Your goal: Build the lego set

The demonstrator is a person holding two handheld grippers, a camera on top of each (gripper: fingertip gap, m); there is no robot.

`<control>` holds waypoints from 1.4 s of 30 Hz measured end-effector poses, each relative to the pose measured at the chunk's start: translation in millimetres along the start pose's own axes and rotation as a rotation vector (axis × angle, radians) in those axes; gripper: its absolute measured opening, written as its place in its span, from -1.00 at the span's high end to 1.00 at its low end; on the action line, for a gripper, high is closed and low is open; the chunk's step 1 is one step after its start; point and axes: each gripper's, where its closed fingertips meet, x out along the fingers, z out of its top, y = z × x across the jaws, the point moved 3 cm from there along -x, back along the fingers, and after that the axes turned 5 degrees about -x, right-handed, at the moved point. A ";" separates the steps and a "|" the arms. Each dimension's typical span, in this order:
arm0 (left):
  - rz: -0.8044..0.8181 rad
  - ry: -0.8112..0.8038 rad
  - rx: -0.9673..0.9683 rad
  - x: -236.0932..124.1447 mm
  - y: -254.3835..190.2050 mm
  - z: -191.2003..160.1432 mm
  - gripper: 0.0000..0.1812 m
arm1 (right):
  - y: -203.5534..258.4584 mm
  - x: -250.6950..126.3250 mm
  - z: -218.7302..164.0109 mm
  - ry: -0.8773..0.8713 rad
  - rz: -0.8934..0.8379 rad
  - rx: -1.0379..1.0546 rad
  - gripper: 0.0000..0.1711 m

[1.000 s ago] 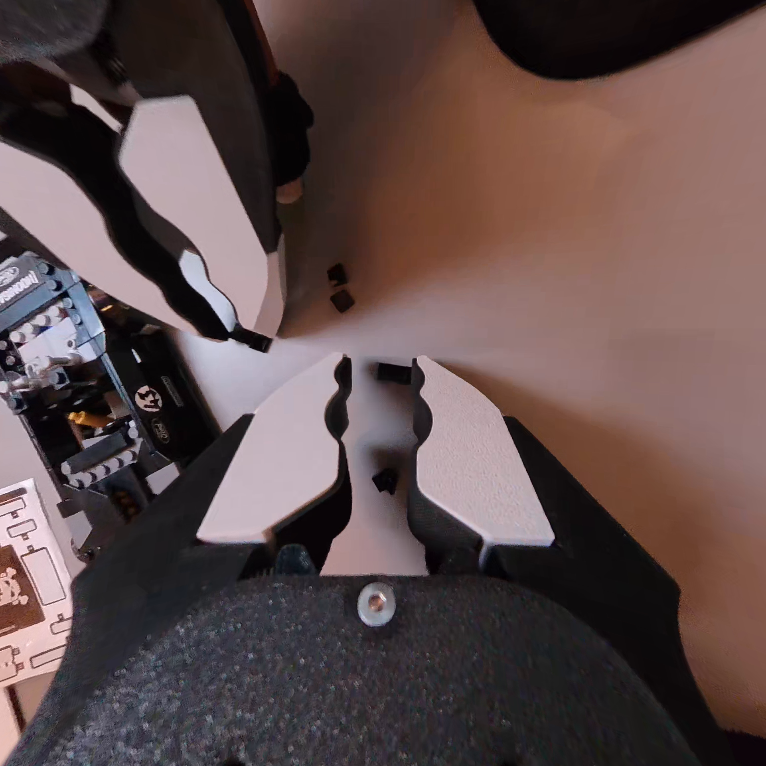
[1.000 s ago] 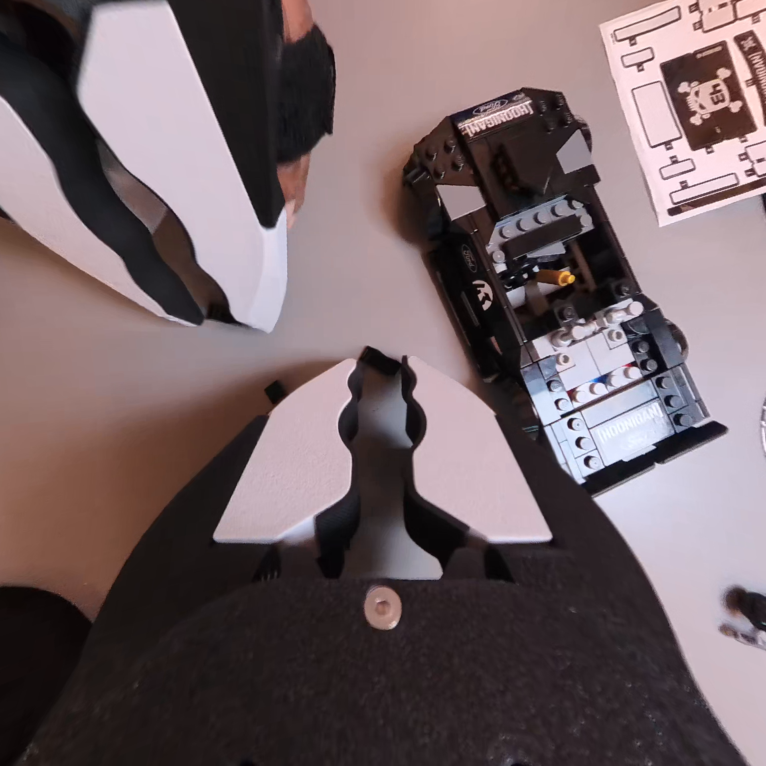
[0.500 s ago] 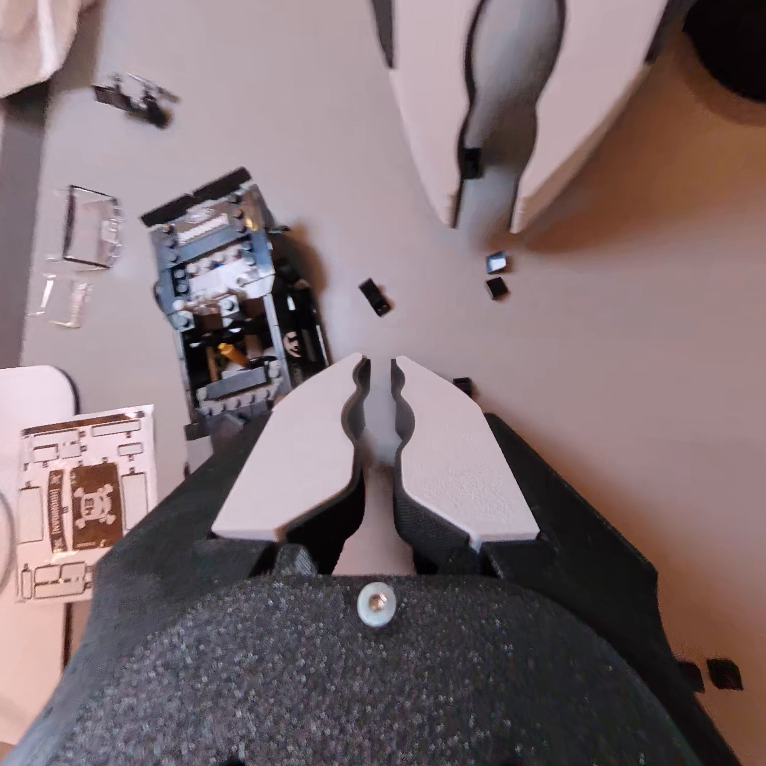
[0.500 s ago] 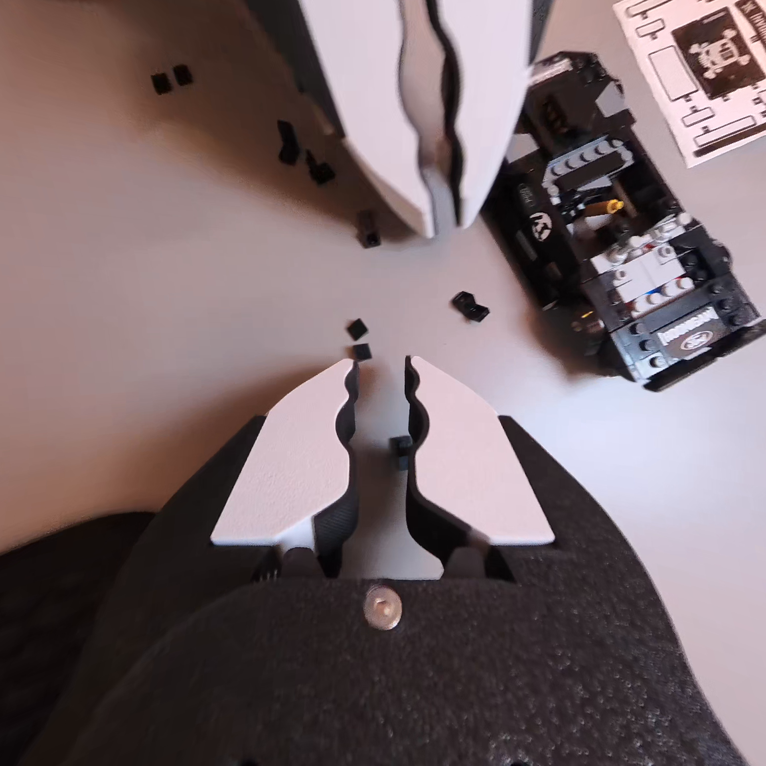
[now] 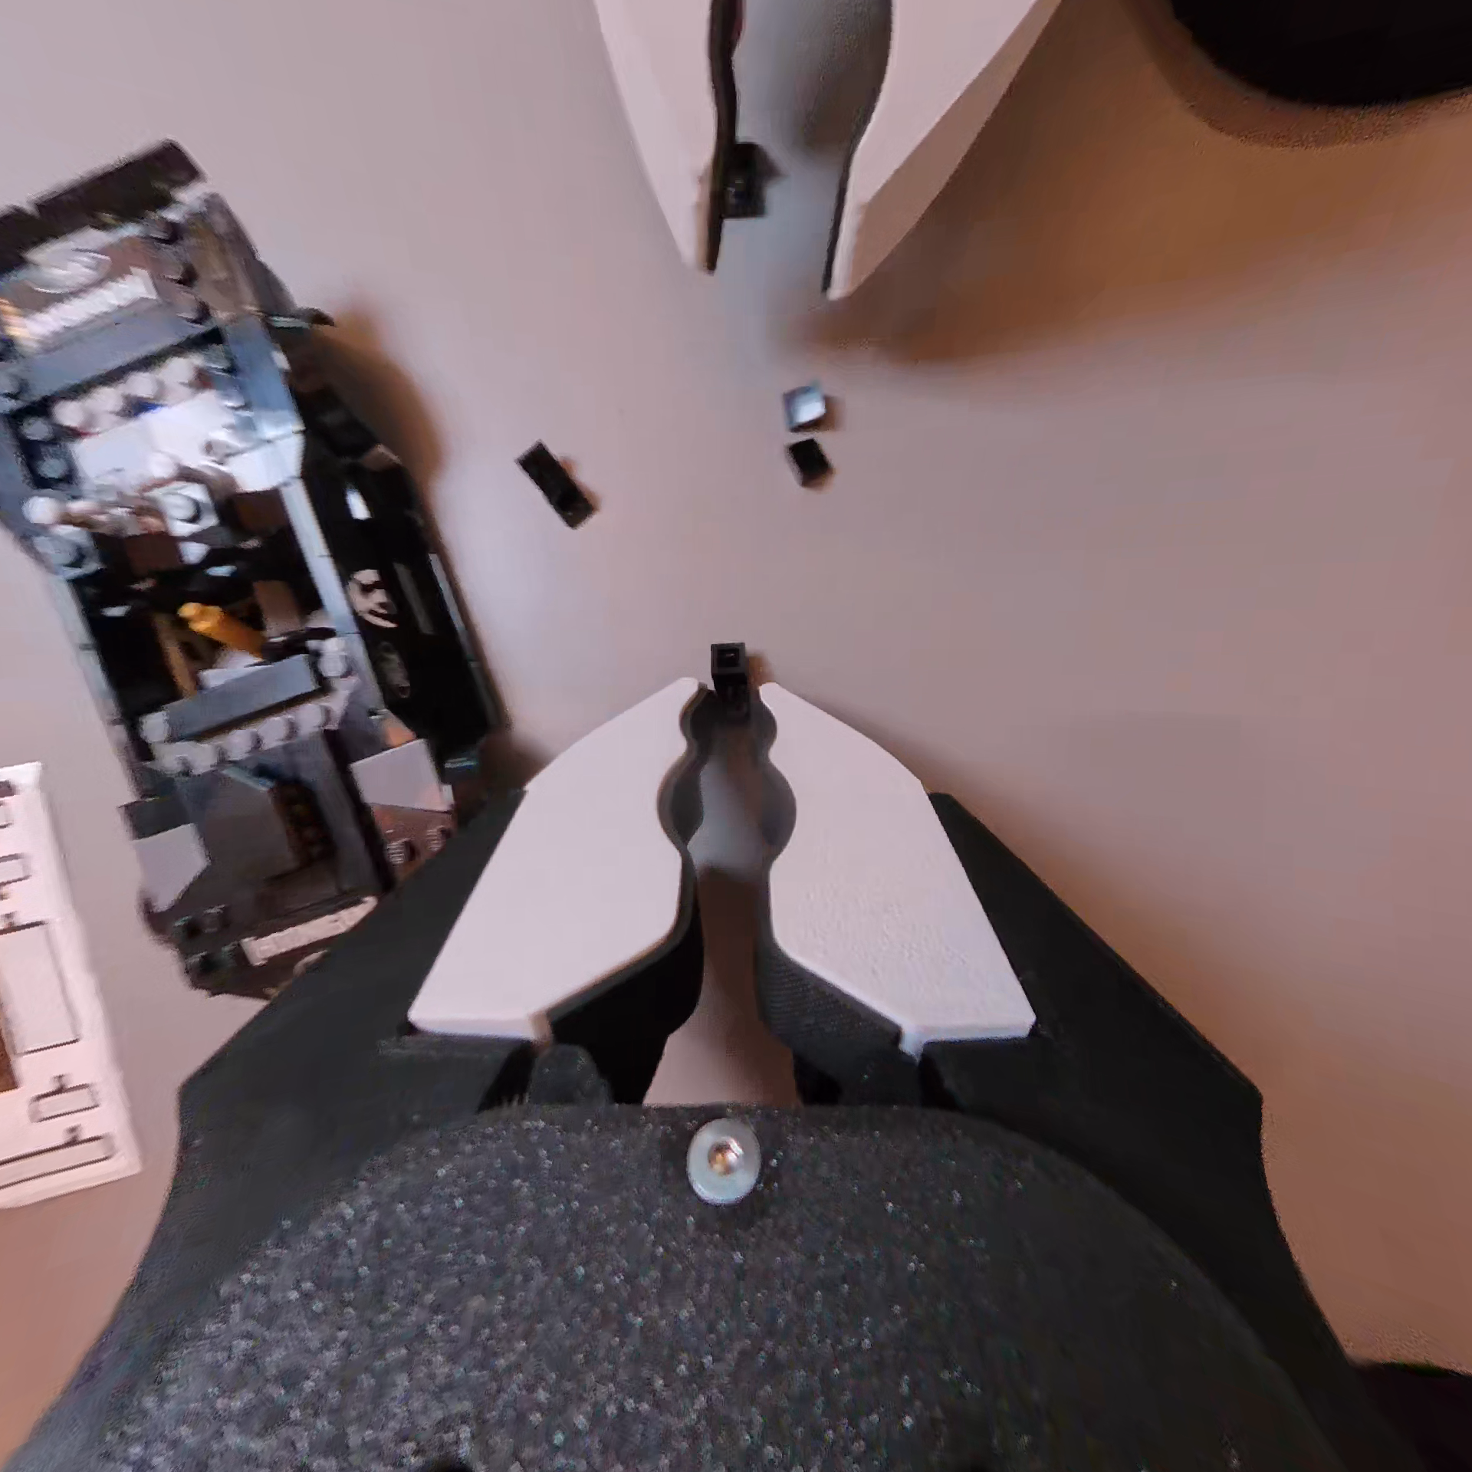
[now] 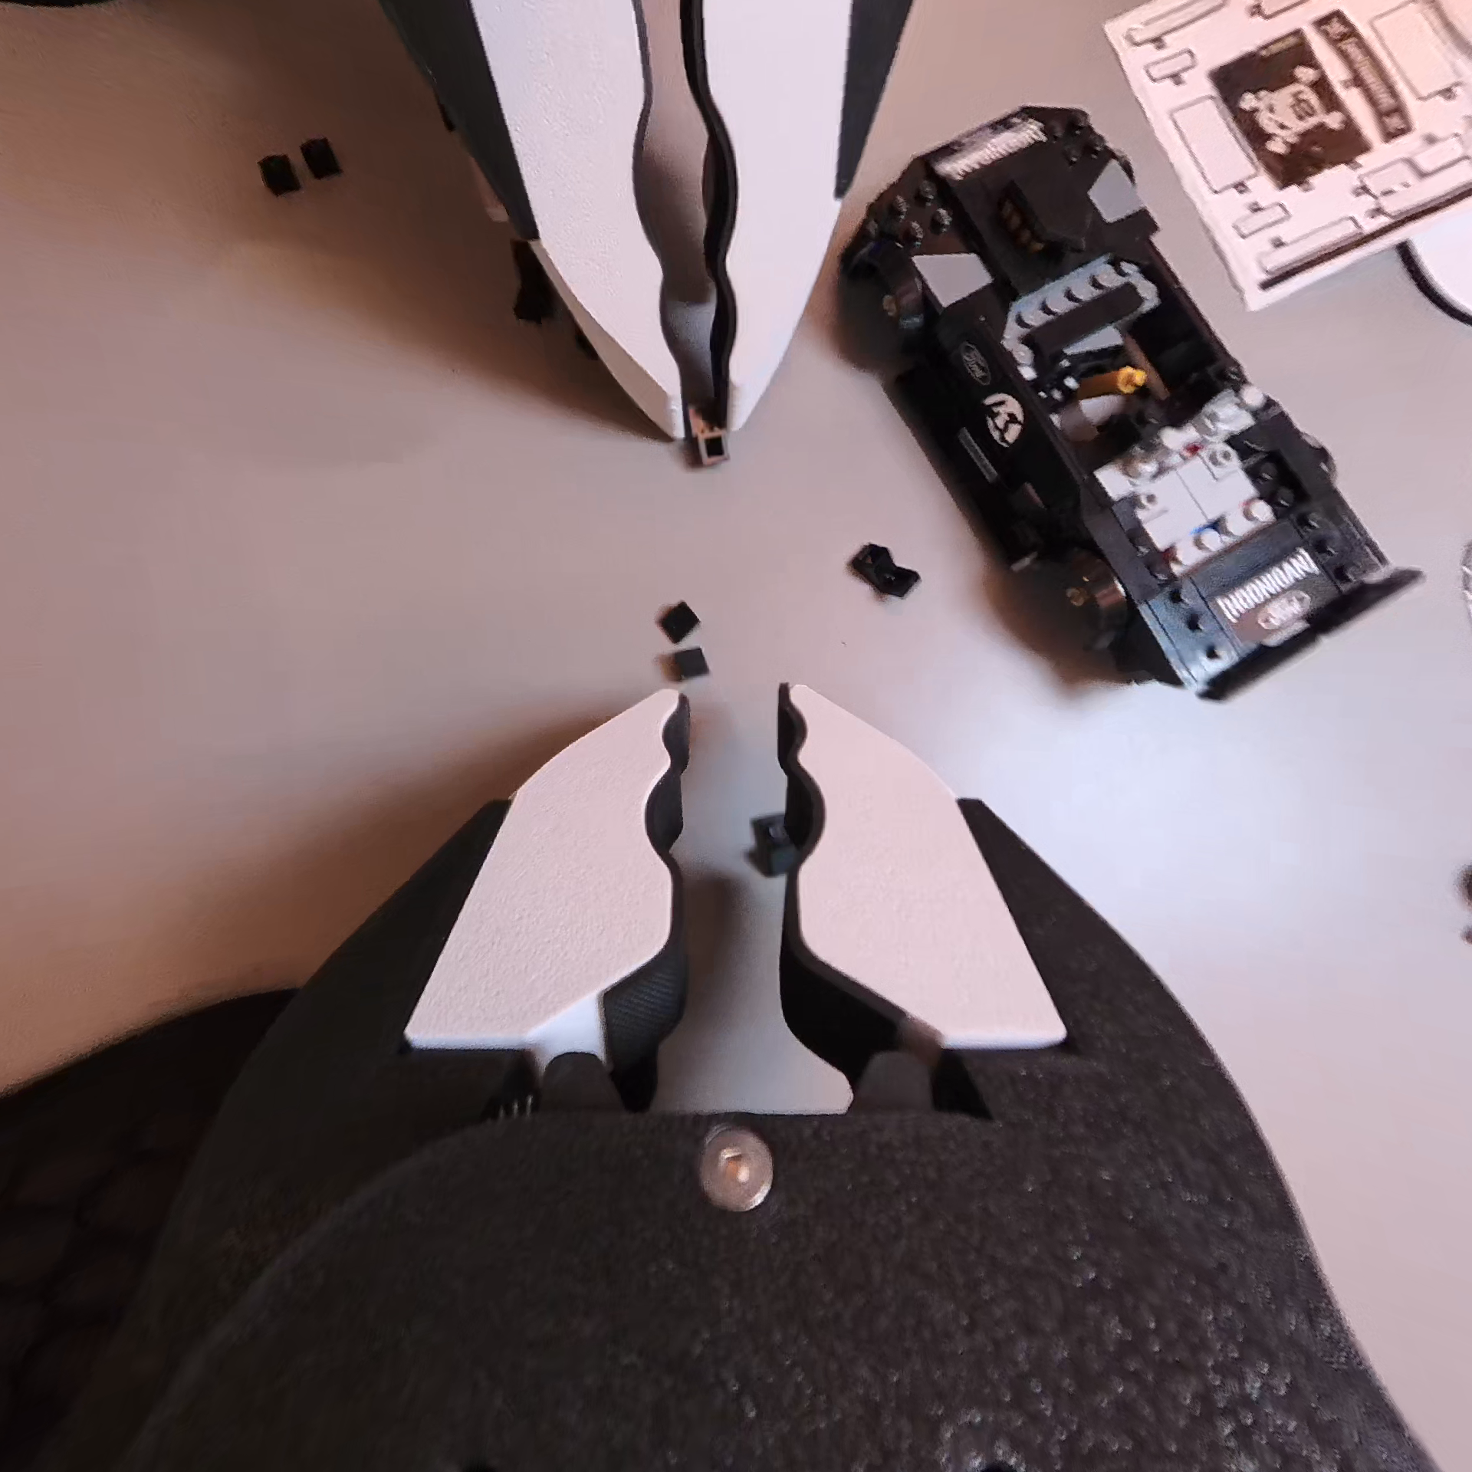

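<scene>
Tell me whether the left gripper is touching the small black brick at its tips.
Touching. The left wrist view shows the left gripper with its jaws closed on the small black brick; the right wrist view shows likewise.

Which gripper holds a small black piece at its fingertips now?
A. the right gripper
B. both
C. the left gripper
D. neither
C: the left gripper pinches a small black piece at its tips, while the right gripper is open with nothing at its tips.

A smooth grey table point(image 6: 239, 557) carries a half-built black brick car point(image 6: 1115, 446), loose small black pieces point(image 6: 884, 570) and a white sticker sheet point(image 6: 1306, 135).
</scene>
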 end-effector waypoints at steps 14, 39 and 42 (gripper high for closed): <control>0.292 -0.151 0.043 -5.9 33.1 29.8 0.82 | -7.6 -15.9 -35.8 0.073 -0.044 0.118 0.74; 0.385 -0.457 -0.159 -68.4 -11.5 -13.5 0.86 | 1.7 -12.3 -30.8 0.044 -0.057 0.069 0.90; 0.389 -0.494 -0.193 -73.4 -17.1 -19.0 0.87 | 15.3 -16.4 -12.2 -0.025 -0.022 0.041 0.91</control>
